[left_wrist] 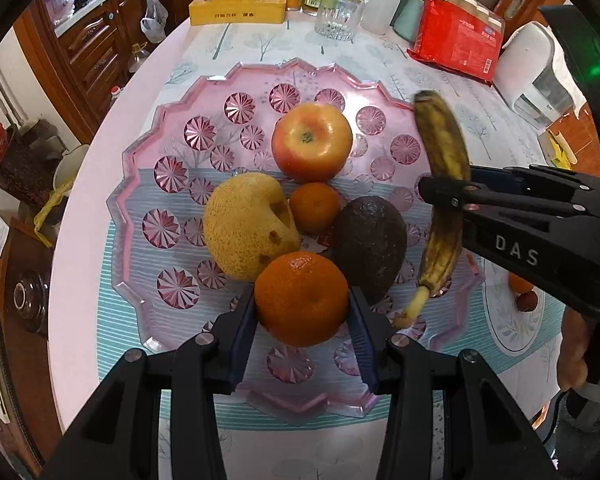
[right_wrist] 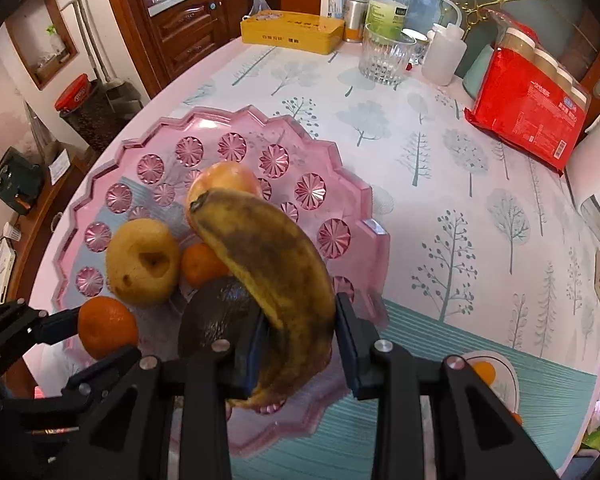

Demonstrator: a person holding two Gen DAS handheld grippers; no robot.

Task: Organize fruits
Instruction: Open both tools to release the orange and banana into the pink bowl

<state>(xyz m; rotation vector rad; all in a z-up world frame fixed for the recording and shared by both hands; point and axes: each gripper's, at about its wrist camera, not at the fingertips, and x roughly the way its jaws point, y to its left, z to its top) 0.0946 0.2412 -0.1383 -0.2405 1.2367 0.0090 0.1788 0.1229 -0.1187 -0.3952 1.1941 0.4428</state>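
Observation:
A pink cut-glass tray holds a red-yellow apple, a yellow pear, a small orange and a dark avocado. My left gripper is shut on a larger orange over the tray's near part. My right gripper is shut across the middle of a brown-spotted banana, which hangs above the tray's right side, stem end down.
At the table's far end stand a yellow tin, a glass tumbler, bottles, a red packet and a white jug. A white plate with small fruit lies right of the tray. The table's edge curves along the left.

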